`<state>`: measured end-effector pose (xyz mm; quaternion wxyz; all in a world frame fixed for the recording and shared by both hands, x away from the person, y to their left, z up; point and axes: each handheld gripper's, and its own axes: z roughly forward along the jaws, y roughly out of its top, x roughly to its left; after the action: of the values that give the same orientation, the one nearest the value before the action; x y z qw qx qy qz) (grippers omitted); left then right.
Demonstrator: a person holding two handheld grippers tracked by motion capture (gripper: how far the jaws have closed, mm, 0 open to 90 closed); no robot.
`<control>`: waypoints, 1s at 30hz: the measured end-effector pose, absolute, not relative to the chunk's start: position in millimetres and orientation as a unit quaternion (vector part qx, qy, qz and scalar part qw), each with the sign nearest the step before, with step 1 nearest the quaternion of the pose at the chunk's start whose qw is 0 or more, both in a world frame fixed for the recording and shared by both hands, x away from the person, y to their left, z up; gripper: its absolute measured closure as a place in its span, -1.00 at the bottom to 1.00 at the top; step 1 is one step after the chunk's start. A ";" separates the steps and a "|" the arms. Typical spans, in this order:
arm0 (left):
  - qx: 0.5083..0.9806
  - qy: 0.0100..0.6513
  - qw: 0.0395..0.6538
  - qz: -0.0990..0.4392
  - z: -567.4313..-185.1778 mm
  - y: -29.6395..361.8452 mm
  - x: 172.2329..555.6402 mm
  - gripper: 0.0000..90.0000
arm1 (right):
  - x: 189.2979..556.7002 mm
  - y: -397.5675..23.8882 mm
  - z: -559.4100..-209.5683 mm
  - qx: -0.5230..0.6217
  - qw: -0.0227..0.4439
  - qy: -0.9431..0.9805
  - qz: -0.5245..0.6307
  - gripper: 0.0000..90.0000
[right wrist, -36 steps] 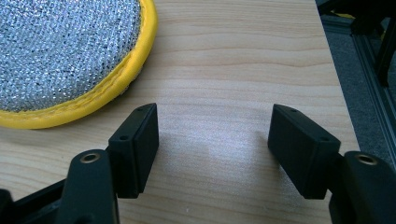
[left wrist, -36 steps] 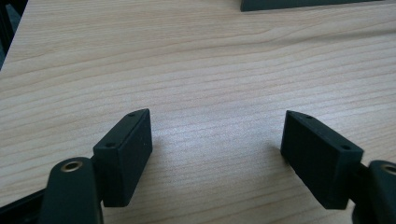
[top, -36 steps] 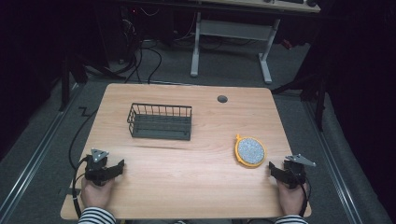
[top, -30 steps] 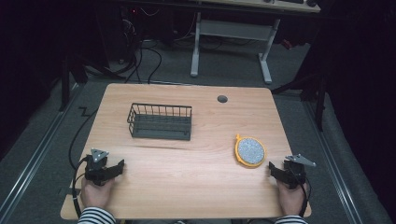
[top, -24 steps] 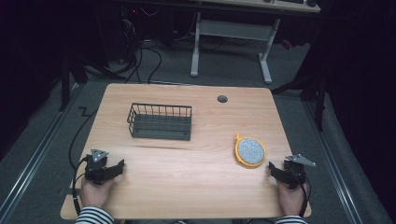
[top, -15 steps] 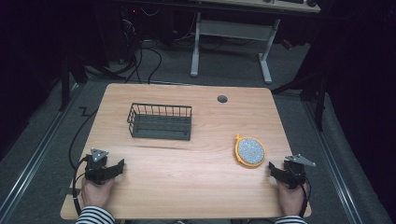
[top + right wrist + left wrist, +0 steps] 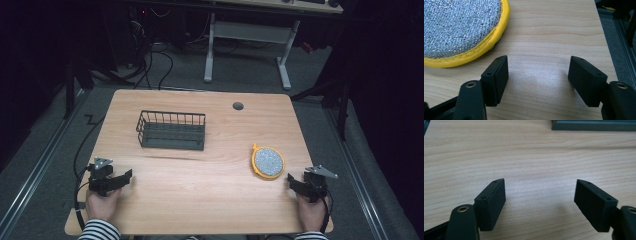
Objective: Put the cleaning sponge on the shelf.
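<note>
High view: left gripper resting low at near-left corner of table, right gripper at near-right edge, both hand-held, both empty. Reads as a start posture, nothing yet engaged. Round scrub pad lying flat on right half of table, just beyond and left of right gripper tips, near but apart. Wire basket standing upright, mid-left, well apart from pad and ahead of left gripper; interior looks empty. Likely pairing: pad as item to lift, basket as destination (judgement only).

Left gripper view: jaws spread wide, bare wood grain between them, nothing gripped. Dark base of basket along top edge, ahead and off to one side. Parked clear of the work, presumably to leave the pad to the other hand.

Right gripper view: jaws likewise wide apart, empty, shadow on wood between them. Scrub pad at upper left, just beside one jaw, not touching. Appearance: silvery metallic mesh face, glittery weave, yellow stitched fabric rim, thin and soft-looking. Table edge close on far side of jaws.
</note>
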<state>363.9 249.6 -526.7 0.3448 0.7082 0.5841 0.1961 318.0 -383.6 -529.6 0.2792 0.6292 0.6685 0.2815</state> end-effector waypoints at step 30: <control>0.723 0.561 0.368 0.166 -444.3 232.8 409.0 -0.19 | 318.1 -383.6 -529.6 0.629 0.278 0.669 0.282 -0.28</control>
<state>409.0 232.8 -444.3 0.3676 0.7231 0.5609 0.1657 318.1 -383.6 -529.6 0.2785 0.6286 0.6691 0.2820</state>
